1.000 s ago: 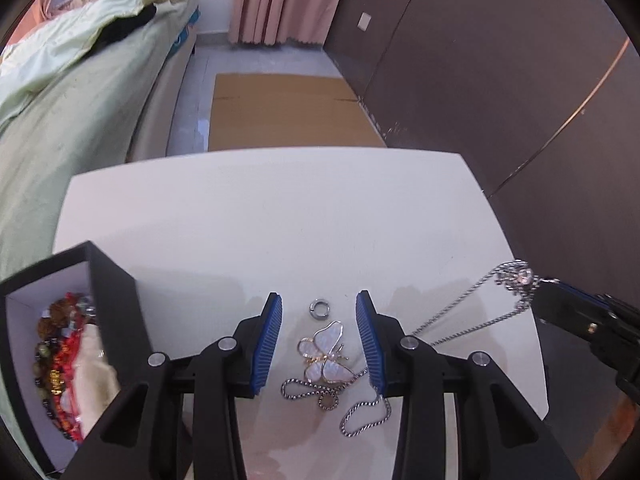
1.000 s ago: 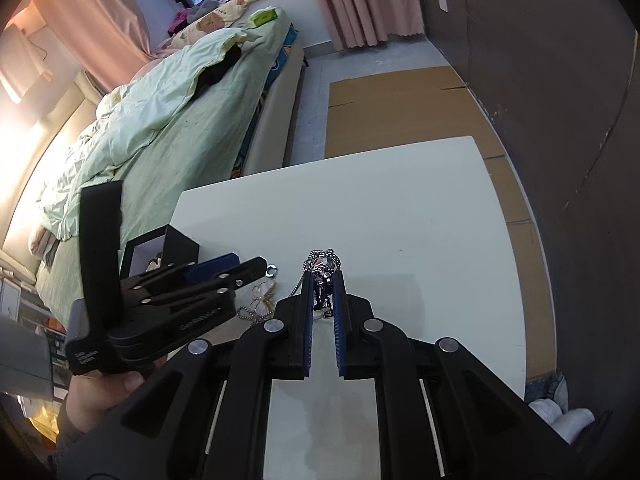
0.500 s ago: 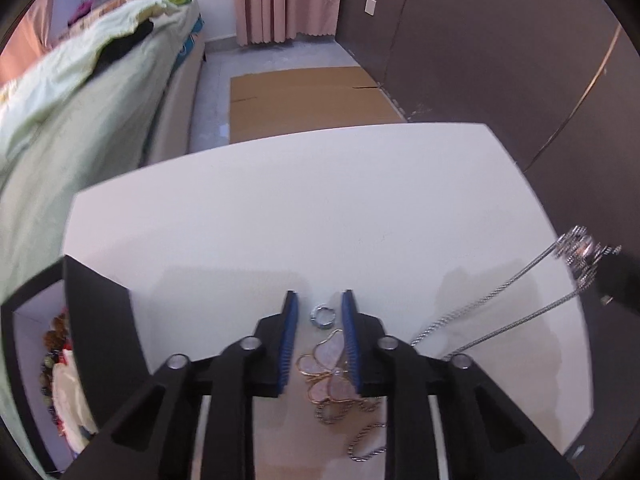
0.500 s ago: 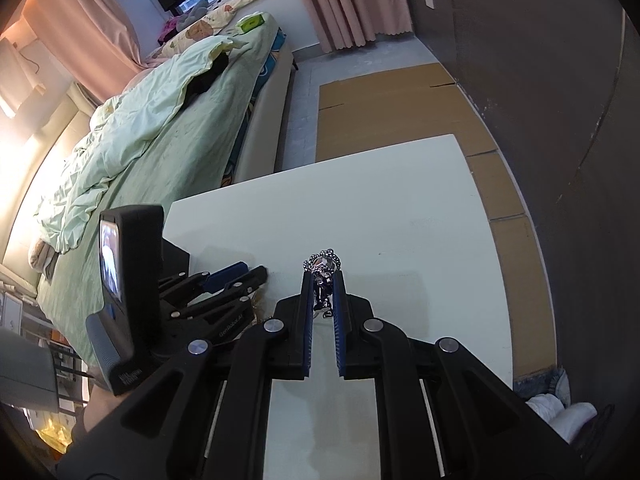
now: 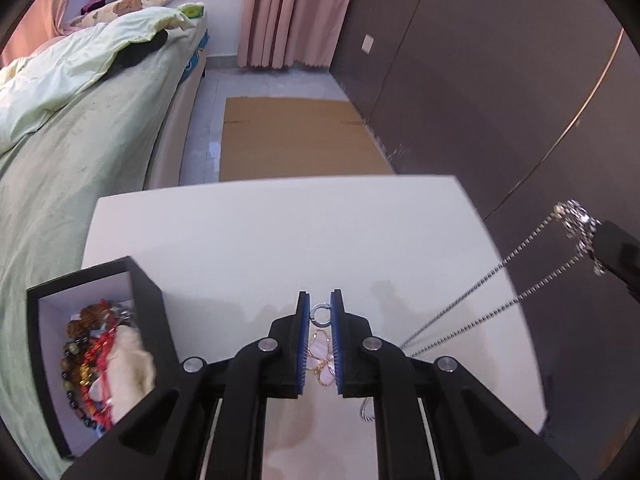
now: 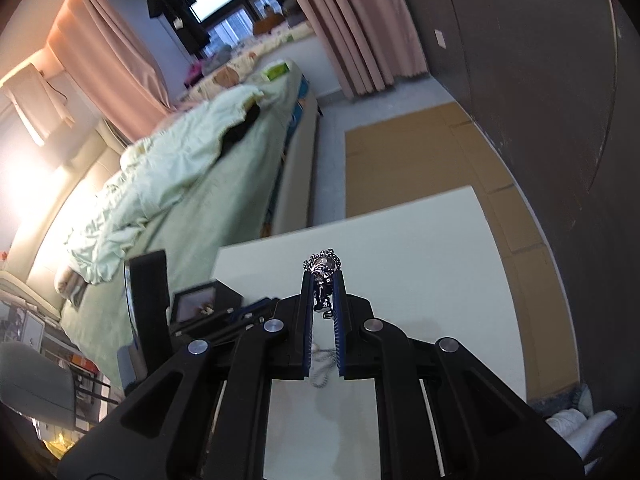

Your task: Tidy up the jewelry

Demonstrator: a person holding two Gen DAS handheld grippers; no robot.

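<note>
While two claws work over one table (image 5: 240, 240) | left claw (image 5: 320, 312) just closed, clamping one pendant (image 5: 320, 354) | right claw (image 6: 323, 292) pinching one chain (image 6: 322, 264) | one box (image 5: 148, 300) of beads.

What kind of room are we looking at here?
Most likely a bedroom at home: a bed with a rumpled green quilt, pink curtains at the window, and a white table.

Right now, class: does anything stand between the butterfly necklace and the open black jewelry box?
Nothing visible does: bare white table separates the butterfly necklace, held in the left tongs, from the black jewelry box.
</note>
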